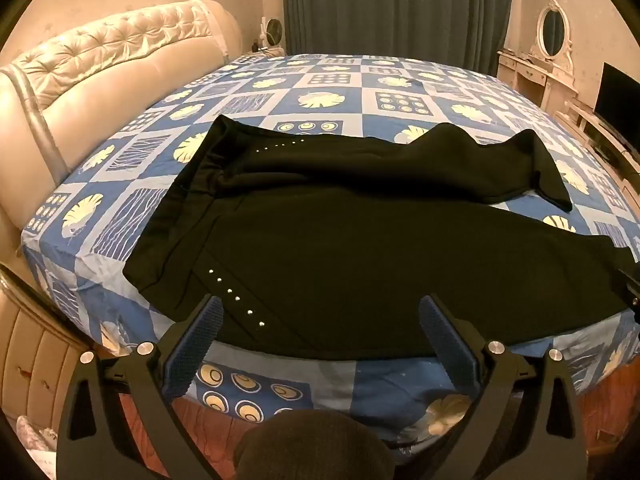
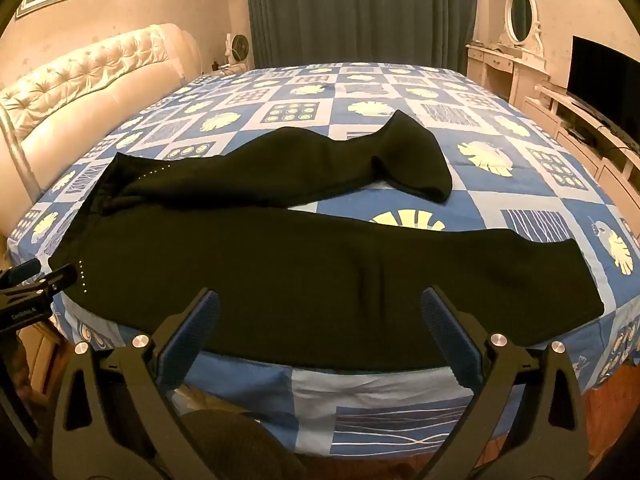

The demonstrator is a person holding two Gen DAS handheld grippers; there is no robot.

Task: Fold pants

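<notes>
Black pants (image 1: 340, 248) lie spread across the near half of the bed, waistband to the left, with rows of small studs at the pockets. The near leg runs flat along the front edge; the far leg (image 2: 320, 160) is rumpled, its cuff bent over. My left gripper (image 1: 320, 308) hovers open over the near hip area, nothing between its blue pads. My right gripper (image 2: 320, 300) hovers open above the near leg's (image 2: 360, 272) middle, also holding nothing. The left gripper's fingertips (image 2: 60, 276) show at the left edge of the right wrist view.
The bed (image 1: 328, 92) has a blue patterned sheet and a cream tufted headboard (image 1: 100, 60) on the left. Dark curtains (image 2: 360, 8) hang behind. A white dresser with oval mirror (image 2: 520, 16) and a TV (image 2: 604, 76) stand at the right. Wood floor lies below the bed's front edge.
</notes>
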